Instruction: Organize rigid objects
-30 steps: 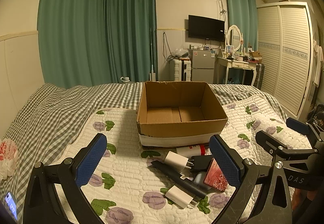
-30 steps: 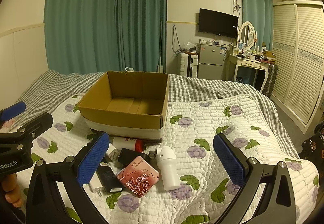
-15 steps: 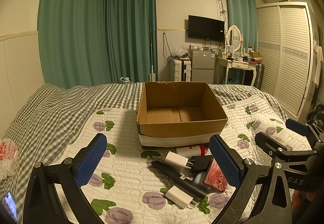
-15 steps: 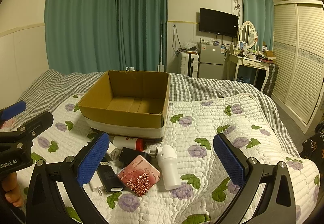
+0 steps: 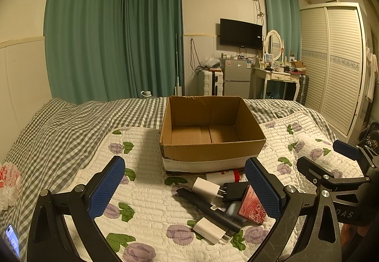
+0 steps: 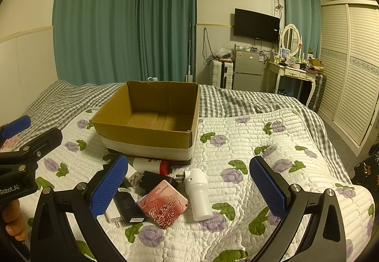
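Clutter waits on the quilted bed point(image 6: 236, 233), just ahead of both tools, with nothing yet lifted into the cardboard box point(image 6: 146, 136) that stands open and bare beyond the pile.

Furthest left, the left tool point(image 5: 184, 188) hangs over the quilt with its blue pads spread wide and nothing between them. Ahead of it and toward its right pad lie a white charger point(image 5: 205, 189), a second white plug point(image 5: 209, 230) nearer the tool, and a long black bar point(image 5: 208, 208) running between them. A white bottle with a red cap point(image 6: 151, 165) lies on its side, touching the box's front wall.

Toward the right, the right tool point(image 6: 188, 188) is likewise wide apart and holds nothing. Directly ahead of it sit a black adapter point(image 6: 156, 180), a pink rose-patterned case point(image 6: 163, 204) leaning on its neighbours, and a white plug-in device point(image 6: 197, 193) lying apart at the pile's right edge.

That white device looks the easiest first pick: it lies free of the others. A good approach would straddle its body crosswise, come down until the pads flank it, close firmly, then lift straight before carrying it over the near wall. The soft quilt may give, so press down gently to avoid pinching fabric.
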`<move>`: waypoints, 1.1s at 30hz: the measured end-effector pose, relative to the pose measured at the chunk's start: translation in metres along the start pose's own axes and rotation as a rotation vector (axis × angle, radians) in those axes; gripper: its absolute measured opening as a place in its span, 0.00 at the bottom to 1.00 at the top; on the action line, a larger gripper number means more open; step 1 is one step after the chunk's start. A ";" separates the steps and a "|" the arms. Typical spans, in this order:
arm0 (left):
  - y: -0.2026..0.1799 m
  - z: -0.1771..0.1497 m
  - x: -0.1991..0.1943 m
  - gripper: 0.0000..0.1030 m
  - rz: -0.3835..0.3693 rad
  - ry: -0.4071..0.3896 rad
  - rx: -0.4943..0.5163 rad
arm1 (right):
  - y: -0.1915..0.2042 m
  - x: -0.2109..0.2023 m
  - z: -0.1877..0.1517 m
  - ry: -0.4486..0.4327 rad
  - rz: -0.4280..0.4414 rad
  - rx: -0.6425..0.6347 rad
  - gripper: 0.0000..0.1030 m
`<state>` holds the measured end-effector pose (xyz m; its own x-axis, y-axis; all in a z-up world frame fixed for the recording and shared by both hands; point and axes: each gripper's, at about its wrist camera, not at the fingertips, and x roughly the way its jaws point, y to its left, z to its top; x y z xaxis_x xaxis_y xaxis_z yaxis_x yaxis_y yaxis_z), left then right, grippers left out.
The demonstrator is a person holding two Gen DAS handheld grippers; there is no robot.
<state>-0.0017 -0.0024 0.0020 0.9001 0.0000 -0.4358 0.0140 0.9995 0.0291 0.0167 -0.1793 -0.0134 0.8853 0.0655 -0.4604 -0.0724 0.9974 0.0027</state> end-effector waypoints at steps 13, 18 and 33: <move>-0.001 0.006 0.003 1.00 0.001 0.002 -0.012 | 0.000 0.000 -0.001 0.014 0.020 -0.008 1.00; -0.003 0.000 0.008 1.00 -0.005 0.016 -0.011 | -0.004 0.002 0.003 0.026 0.022 -0.027 1.00; -0.038 -0.075 0.091 0.97 -0.016 0.391 0.117 | -0.040 0.062 -0.031 0.251 0.040 0.006 0.97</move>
<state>0.0473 -0.0383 -0.1063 0.6661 0.0198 -0.7456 0.0962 0.9890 0.1122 0.0600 -0.2163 -0.0694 0.7400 0.0958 -0.6657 -0.1019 0.9943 0.0299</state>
